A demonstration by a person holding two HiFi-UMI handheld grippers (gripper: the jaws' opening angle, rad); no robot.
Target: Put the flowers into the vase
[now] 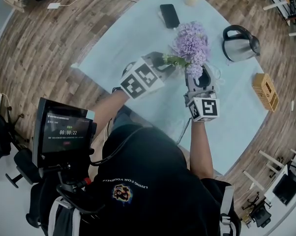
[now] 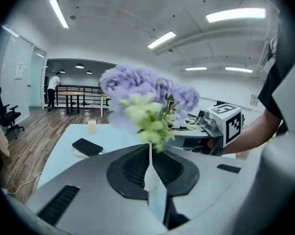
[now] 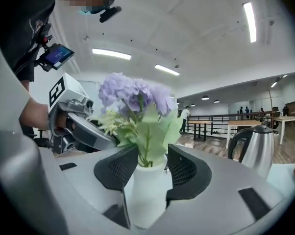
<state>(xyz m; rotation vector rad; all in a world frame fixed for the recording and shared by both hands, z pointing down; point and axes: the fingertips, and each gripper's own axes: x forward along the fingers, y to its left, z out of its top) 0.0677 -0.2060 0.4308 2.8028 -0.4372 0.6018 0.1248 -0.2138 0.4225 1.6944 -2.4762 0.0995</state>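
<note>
"Looking at the flowers [image 1: 191, 42], are they in yet?"

"Their stems go down into the neck of the white vase [image 3: 146, 190], which stands on the table [image 1: 118, 48]. I judge the placing nearly done, and the step in hand to be settling the bunch."

"What has hold of it?"

"The left gripper [image 2: 149, 148] has its jaws together at a green sprig low on the bunch and seems to pinch it. The right gripper [image 3: 148, 155] has its jaws wide apart with the vase between them. I cannot tell whether the pads brush its sides, but they look slack rather than clamped."

"And next?"

"The left jaws should open and back away level without dragging the sprig, or the bunch may lift and the vase may tip. The right jaws could steady the vase meanwhile, then draw straight back clear of the leaves."
</note>
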